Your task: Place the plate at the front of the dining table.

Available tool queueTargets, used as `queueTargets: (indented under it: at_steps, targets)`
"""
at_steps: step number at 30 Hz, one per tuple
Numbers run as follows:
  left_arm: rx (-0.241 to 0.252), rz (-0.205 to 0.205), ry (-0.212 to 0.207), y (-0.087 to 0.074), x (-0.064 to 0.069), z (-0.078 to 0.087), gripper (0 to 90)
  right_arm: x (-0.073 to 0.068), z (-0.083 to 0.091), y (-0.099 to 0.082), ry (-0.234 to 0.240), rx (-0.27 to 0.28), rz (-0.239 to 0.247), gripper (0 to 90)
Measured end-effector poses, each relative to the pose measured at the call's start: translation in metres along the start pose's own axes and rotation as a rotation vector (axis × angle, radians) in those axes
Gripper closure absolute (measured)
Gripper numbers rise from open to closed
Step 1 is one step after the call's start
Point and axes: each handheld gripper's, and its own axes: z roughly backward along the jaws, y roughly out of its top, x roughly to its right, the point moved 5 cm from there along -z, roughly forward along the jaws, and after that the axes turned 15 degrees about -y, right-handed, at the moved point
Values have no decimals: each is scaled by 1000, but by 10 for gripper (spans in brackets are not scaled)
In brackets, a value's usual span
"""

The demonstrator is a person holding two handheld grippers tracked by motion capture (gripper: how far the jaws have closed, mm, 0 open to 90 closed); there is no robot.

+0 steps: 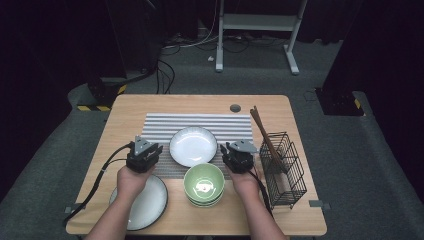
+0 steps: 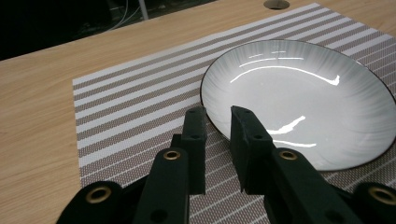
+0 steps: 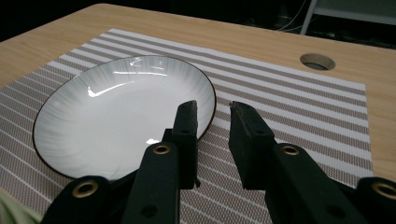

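A white plate with a dark rim (image 1: 193, 146) lies on the striped placemat (image 1: 200, 121) in the middle of the table. My left gripper (image 1: 148, 146) hovers just left of it and my right gripper (image 1: 234, 149) just right of it, both pointing away from the person. In the left gripper view the jaws (image 2: 217, 112) stand apart near the plate's (image 2: 299, 93) near-left rim, with nothing between them. In the right gripper view the jaws (image 3: 212, 106) are also apart, over the plate's (image 3: 116, 107) right rim and the mat (image 3: 289, 107), touching neither.
A stack of green bowls (image 1: 203, 184) sits in front of the plate, between my hands. A second white plate (image 1: 150, 205) lies at the front left, partly under the left forearm. A black wire basket (image 1: 282, 170) with brown chopsticks (image 1: 262, 132) stands at the right.
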Motion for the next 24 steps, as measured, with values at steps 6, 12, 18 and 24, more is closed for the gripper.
queueTargets:
  at_steps: [6, 12, 18, 24]
  targets:
    - [-27, -12, 21, -12, 9, 10, 739, 3, 10, -14, -22, -11, -1, 705]
    - [-34, -21, 15, -20, 23, 16, 721, 5, 19, -28, -33, -20, 1, 688]
    - [-48, -21, 8, -26, 30, 21, 702, 7, 30, -41, -52, -31, 11, 665]
    - [-74, -26, -15, -33, 40, 24, 691, 10, 38, -50, -73, -40, 24, 645]
